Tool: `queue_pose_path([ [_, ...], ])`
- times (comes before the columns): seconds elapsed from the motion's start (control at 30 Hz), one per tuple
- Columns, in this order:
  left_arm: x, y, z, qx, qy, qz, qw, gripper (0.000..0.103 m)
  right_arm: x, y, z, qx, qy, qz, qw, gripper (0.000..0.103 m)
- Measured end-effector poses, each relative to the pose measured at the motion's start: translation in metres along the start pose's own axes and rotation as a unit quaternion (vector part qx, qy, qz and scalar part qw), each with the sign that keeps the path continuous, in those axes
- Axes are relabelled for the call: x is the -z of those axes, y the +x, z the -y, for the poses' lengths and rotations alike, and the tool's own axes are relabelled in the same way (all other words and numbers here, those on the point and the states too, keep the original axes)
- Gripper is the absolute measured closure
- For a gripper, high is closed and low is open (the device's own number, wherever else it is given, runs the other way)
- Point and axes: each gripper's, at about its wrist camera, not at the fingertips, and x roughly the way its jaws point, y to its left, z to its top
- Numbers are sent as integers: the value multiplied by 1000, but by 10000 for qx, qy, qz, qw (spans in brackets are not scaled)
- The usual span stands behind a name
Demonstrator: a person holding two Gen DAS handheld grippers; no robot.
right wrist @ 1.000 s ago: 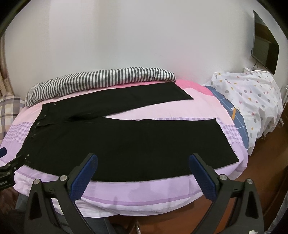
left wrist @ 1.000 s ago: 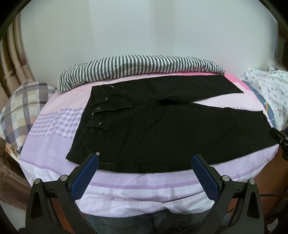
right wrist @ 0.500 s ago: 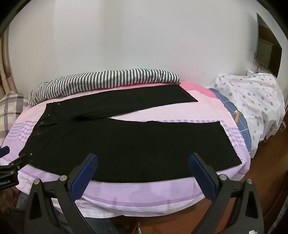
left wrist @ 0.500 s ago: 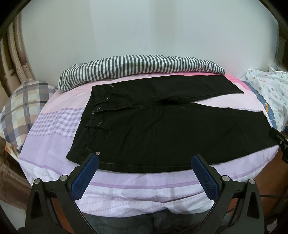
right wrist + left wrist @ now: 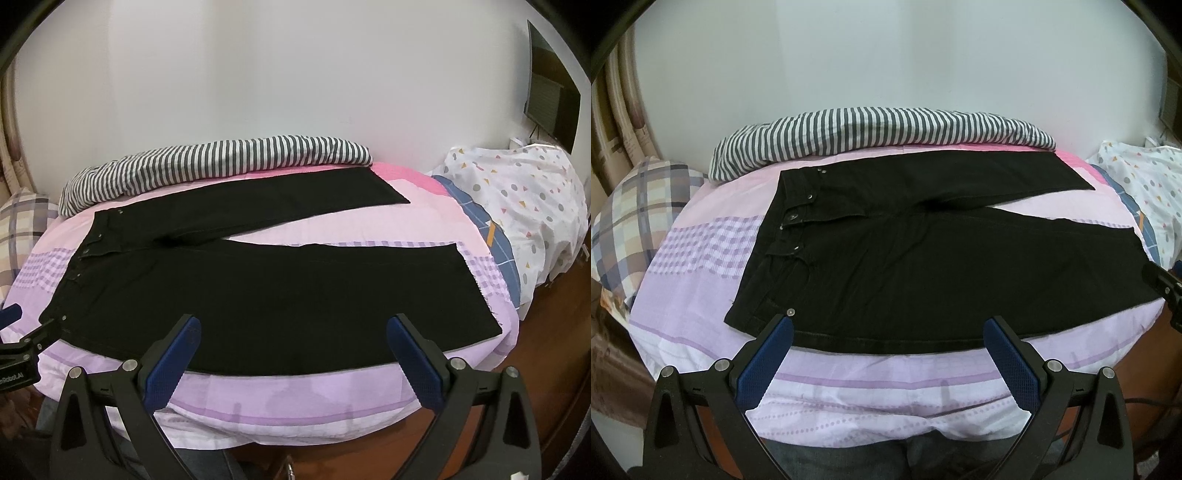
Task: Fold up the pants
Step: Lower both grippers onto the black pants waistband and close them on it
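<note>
Black pants [image 5: 923, 258] lie flat on the bed, waistband to the left, both legs spread apart in a V toward the right. In the right wrist view the same pants [image 5: 277, 288] fill the middle, the near leg ending at a frayed hem on the right. My left gripper [image 5: 888, 325] hovers open over the near edge of the pants by the waist corner, nothing between its blue pads. My right gripper [image 5: 293, 325] is open too, above the near leg's lower edge. Each gripper shows at the edge of the other's view.
The bed carries a pink and lilac sheet [image 5: 701, 258]. A striped duvet [image 5: 879, 129] is bunched along the wall. A plaid pillow [image 5: 631, 210] lies left, a white dotted cover [image 5: 524, 192] right. A wall screen [image 5: 550, 99] hangs far right. Wooden floor shows below.
The right wrist view has shifted slightly right and nearer the bed, so the pants sit lower and larger. The left view is almost unchanged. Both grippers stay open.
</note>
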Motion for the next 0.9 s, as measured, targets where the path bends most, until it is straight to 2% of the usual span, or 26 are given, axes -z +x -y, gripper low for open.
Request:
queue_pose_path([
  [0.27, -11, 16, -22, 153, -431, -99, 9989, 1, -7, 24, 12, -231, 358, -387, 9983, 3],
  [0.37, -23, 23, -38, 36, -581, -54, 9983, 1, -12, 35, 14, -312, 449, -578, 9968, 2],
  [0.47, -41, 33, -60, -52, -759, -17, 9971, 2, -19, 44, 12, -490, 406, -580, 9963, 2],
  [0.53, -55, 40, -79, -177, -888, 13, 9959, 2, -26, 49, 8, -649, 327, -570, 9957, 8],
  [0.57, -61, 43, -87, -215, -924, 50, 9955, 4, -31, 53, 5, -658, 235, -536, 9961, 10],
  [0.63, -78, 51, -105, -350, -961, 71, 9947, 15, -38, 59, 2, -652, 118, -471, 9967, 13],
  [0.77, -111, 72, -142, -373, -1139, 57, 9928, 25, -54, 77, 0, -791, 173, -366, 9960, 13],
  [0.9, -143, 105, -179, -33, -1429, -102, 9897, 29, -67, 105, -3, -839, 262, -701, 9937, 13],
])
